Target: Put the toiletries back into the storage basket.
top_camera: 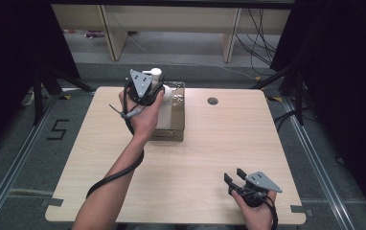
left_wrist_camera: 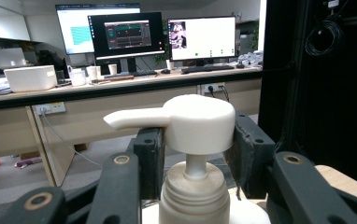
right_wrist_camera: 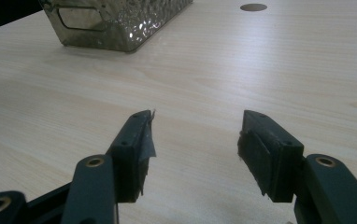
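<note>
Far-left of table: clear textured bin stands as the one obstacle, white pump bottle rising above it. Left gripper occupies the space over the bin. Bare wood lies open from right gripper toward the bin and the round hole.

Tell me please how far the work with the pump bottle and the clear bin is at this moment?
Done: the left gripper has its jaws around the white pump bottle, just under the pump head, above the clear bin. In hand: whether the bottle is going in or coming out cannot be told. Left: the right gripper rests open at the table's near edge, holding nothing, so that hand has no part yet.
</note>
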{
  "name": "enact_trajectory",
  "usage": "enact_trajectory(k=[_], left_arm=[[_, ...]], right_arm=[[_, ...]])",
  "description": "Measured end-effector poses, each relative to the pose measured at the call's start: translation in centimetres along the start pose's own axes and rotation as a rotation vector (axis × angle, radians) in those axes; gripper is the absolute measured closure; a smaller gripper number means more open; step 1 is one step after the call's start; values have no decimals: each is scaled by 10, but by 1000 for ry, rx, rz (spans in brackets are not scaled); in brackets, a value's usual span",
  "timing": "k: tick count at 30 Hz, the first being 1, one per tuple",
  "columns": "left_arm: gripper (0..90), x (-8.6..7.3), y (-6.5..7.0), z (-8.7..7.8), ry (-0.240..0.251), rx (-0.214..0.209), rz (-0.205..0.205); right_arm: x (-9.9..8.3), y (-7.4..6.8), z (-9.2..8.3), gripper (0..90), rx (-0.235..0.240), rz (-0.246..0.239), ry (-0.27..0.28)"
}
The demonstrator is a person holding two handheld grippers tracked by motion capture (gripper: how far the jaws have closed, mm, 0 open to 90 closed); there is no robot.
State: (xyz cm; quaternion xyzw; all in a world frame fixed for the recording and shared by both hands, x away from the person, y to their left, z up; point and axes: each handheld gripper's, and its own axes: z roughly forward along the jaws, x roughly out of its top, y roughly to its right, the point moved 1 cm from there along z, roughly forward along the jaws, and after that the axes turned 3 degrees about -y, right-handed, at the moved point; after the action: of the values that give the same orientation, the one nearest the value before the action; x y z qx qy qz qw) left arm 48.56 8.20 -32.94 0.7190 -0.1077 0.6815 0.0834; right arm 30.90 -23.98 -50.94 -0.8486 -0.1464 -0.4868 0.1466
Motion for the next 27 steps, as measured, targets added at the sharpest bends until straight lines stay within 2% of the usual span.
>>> enact_trajectory(k=[11, 14, 16, 17, 26, 27], left_arm=[[591, -8, 1, 0, -11, 3, 0], [591, -10, 1, 0, -15, 3, 1], [590, -11, 2, 0, -18, 2, -1], [590, -12, 2, 0, -20, 3, -2], [590, -18, 1, 0, -29, 3, -6], [590, -19, 1, 0, -33, 3, -5]], right_arm=[[0, 0, 1, 448, 4, -3, 2], [0, -1, 0, 448, 2, 12, -10], [0, -1, 1, 448, 8, -2, -15], [0, -2, 1, 448, 11, 24, -9], [0, -2, 2, 448, 11, 12, -5], [-1, -2, 3, 448, 16, 10, 9]])
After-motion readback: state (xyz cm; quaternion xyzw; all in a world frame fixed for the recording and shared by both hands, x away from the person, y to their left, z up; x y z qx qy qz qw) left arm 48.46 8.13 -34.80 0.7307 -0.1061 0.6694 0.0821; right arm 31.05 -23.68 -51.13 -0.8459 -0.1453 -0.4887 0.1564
